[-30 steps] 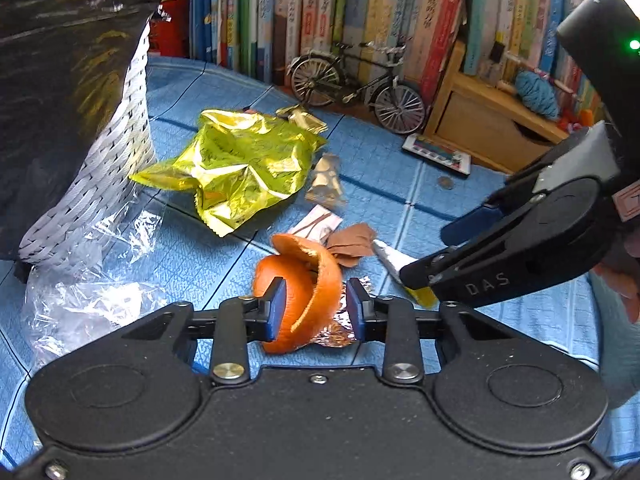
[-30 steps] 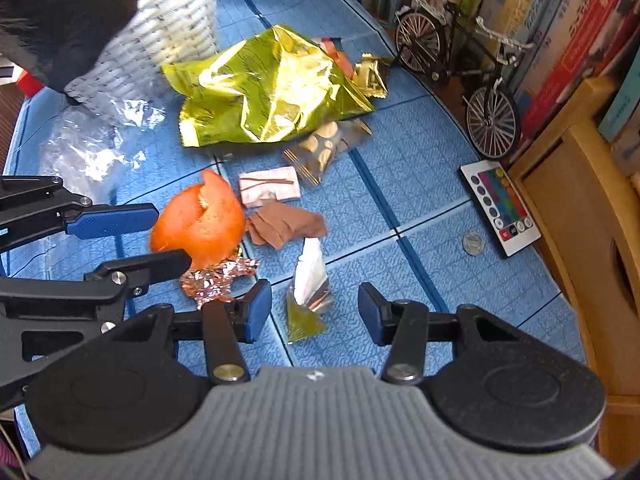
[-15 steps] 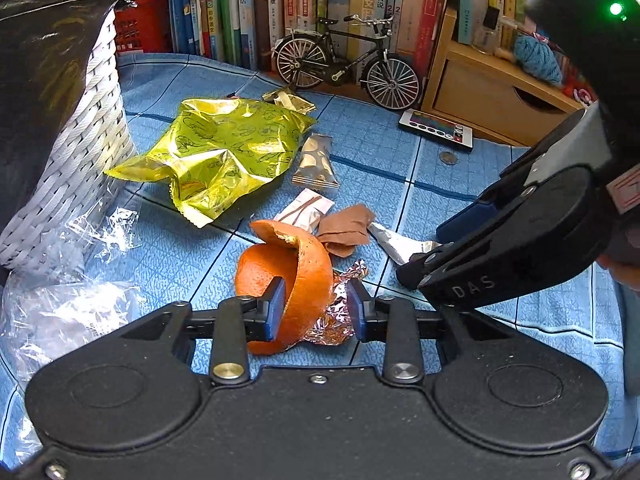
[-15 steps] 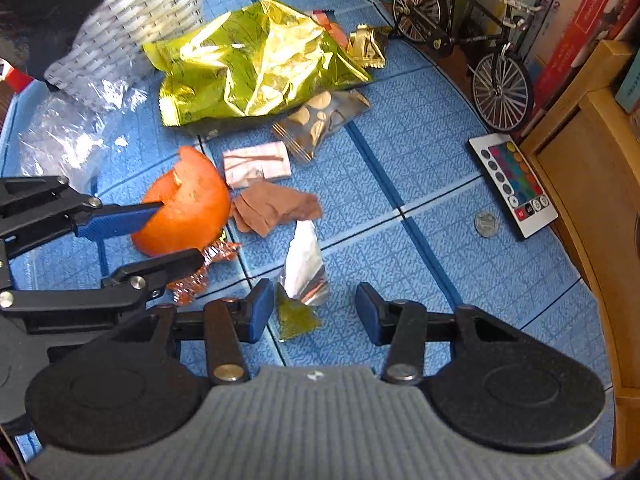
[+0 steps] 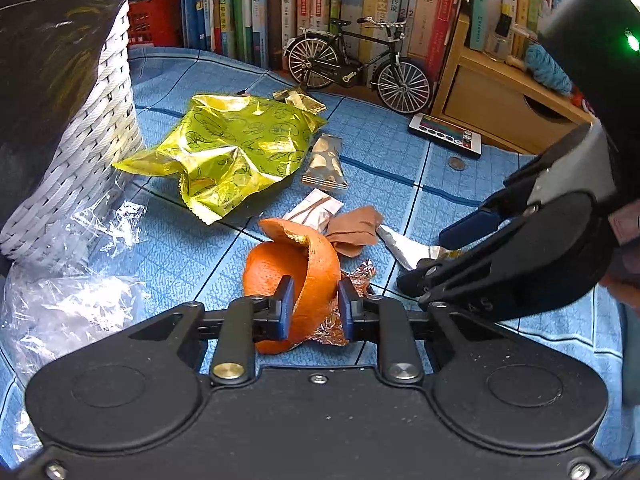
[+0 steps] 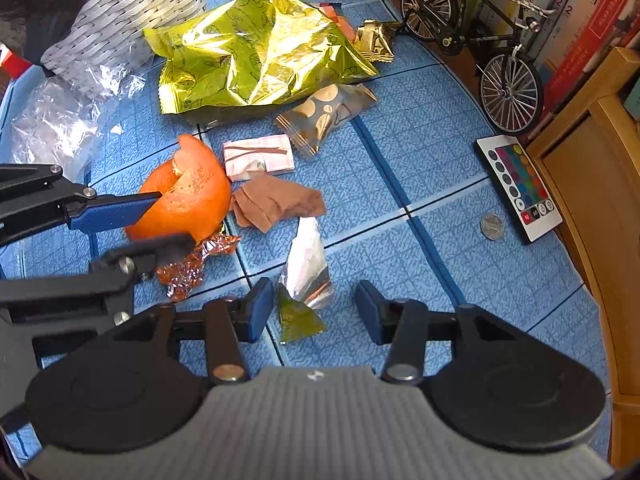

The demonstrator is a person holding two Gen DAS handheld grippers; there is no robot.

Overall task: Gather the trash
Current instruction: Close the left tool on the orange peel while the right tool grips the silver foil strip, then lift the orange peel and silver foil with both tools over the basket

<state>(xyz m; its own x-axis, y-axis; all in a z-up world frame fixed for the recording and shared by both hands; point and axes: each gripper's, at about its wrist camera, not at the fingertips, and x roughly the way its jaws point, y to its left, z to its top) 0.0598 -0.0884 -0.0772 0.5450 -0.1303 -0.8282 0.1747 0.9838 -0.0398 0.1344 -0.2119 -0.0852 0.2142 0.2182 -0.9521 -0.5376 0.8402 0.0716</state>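
Blue checked cloth [image 5: 400,160] covers the whole surface, and everything sits on it. Biggest thing is the white woven basket [image 5: 80,152] lined with a black bag [image 5: 48,40] on the left, crumpled clear plastic [image 5: 68,308] right at its foot. Next down in size, a shiny gold-green snack bag [image 6: 260,48] lies flat beside the basket, a little model bicycle [image 5: 356,68] parked behind it against the books.

Then the orange peel [image 5: 316,276], pretty much mid-cloth. The left gripper [image 5: 314,308] has just been closing its jaws and the peel's curled wall is right between them, both pads on it as far as I can see. Crinkly copper foil [image 6: 192,264] lies touching the peel.

The right gripper [image 6: 316,312] is spread fairly wide, gripping nothing, with a silver-and-green wrapper [image 6: 308,276] lying between its fingertips on the cloth, closer to the left pad.

Smaller bits: brown paper scrap [image 6: 276,200], pink-white wrapper [image 6: 260,156], dotted sachet [image 6: 328,112], a remote [image 6: 520,188] and a coin [image 6: 493,226] beside it.
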